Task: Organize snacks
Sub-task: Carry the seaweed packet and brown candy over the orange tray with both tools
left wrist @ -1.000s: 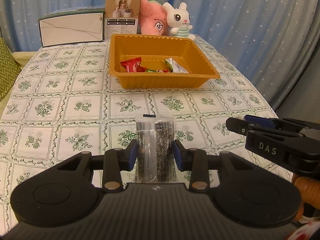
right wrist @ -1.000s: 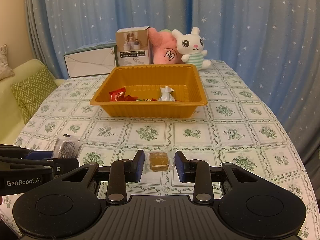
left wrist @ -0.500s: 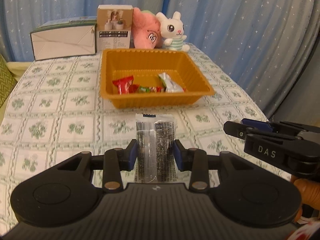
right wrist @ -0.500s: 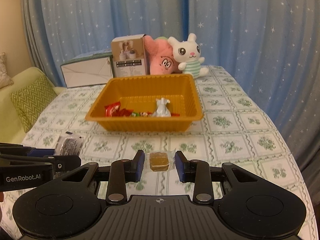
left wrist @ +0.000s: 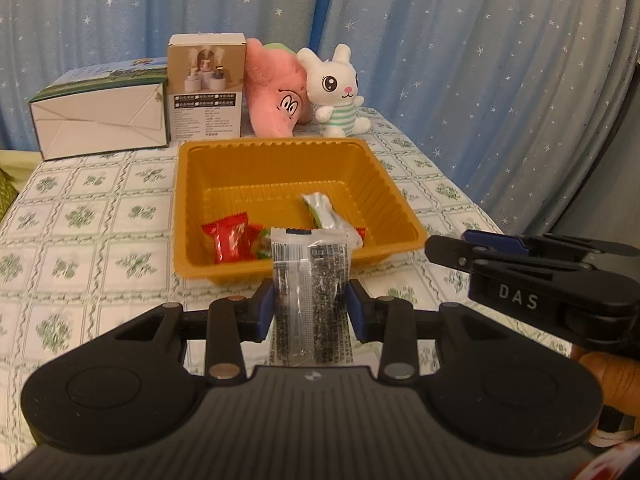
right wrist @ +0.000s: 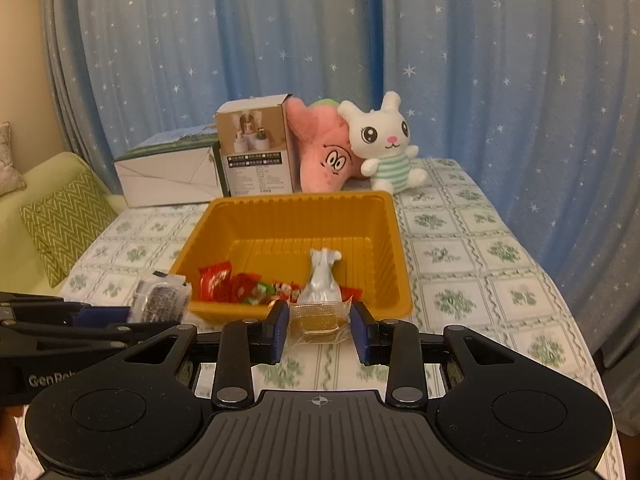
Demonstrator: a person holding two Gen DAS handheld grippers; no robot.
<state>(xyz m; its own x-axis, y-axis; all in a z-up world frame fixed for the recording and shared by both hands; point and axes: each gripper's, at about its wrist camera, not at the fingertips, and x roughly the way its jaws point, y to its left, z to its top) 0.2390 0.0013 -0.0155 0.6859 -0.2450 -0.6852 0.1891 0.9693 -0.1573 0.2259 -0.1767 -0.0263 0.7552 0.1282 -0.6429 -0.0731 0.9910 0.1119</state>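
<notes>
My left gripper is shut on a clear packet of dark seaweed snack, held upright just in front of the orange tray. The packet also shows in the right wrist view. My right gripper is shut on a small clear-wrapped golden-brown snack, held at the tray's near rim. In the tray lie red wrapped candies, small mixed candies and a silver-green packet. The right gripper shows at the right of the left wrist view.
At the back of the table stand a white-green box, a small product box, a pink plush and a white rabbit plush. Blue star curtains hang behind. A green sofa with a cushion is at the left.
Both grippers have moved forward toward the orange tray with their snacks still held; the tray now lies much closer in both views.
</notes>
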